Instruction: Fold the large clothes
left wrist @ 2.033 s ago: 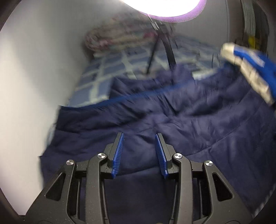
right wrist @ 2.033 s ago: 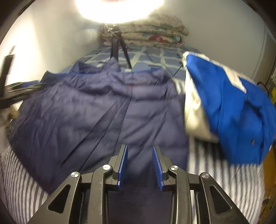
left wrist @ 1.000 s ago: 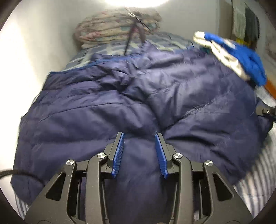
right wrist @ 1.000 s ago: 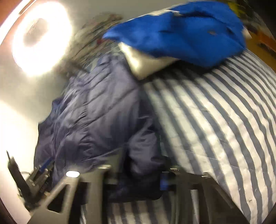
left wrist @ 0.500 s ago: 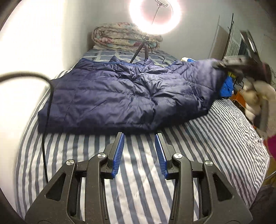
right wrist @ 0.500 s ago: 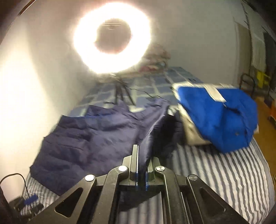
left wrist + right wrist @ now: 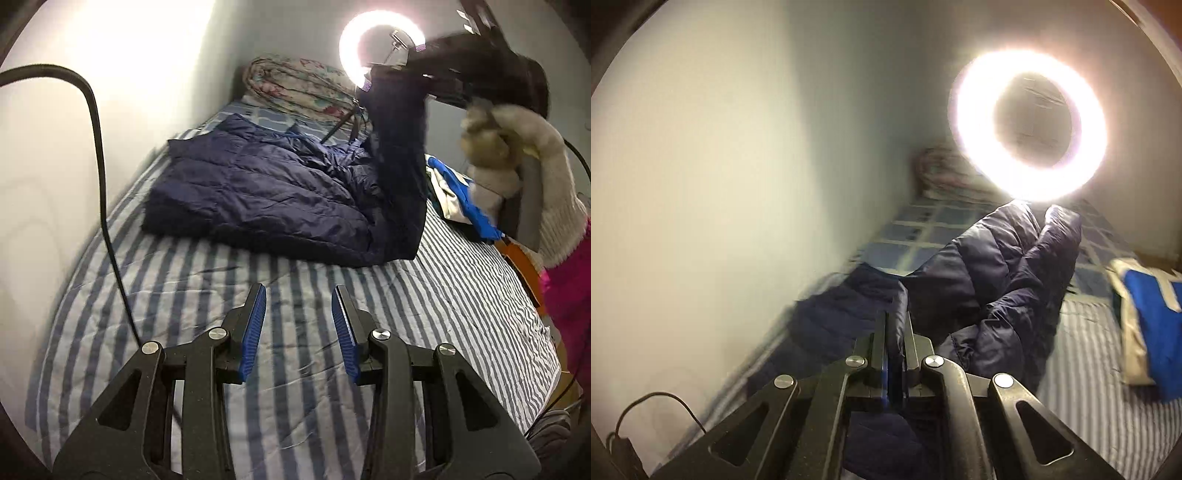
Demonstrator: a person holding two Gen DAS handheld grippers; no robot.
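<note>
A navy quilted down jacket (image 7: 266,195) lies spread on the striped bed (image 7: 332,314), its right side pulled up into the air. My right gripper (image 7: 894,332) is shut on an edge of that jacket (image 7: 990,280), and the fabric hangs from it. From the left wrist view the right gripper (image 7: 402,68) appears high at the upper right, held by a hand in a fluffy beige sleeve (image 7: 532,177). My left gripper (image 7: 298,314) stands open over bare striped sheet, short of the jacket, with nothing between its fingers.
A lit ring light (image 7: 380,44) on a tripod stands behind the jacket. Folded floral bedding (image 7: 303,88) lies at the head of the bed. A blue and cream garment (image 7: 1148,325) sits at the right. A black cable (image 7: 99,166) runs along the left wall.
My right gripper closed on the jacket's edge and rose with it, lifting that side off the bed. My left gripper pulled back from over the jacket to the bare sheet.
</note>
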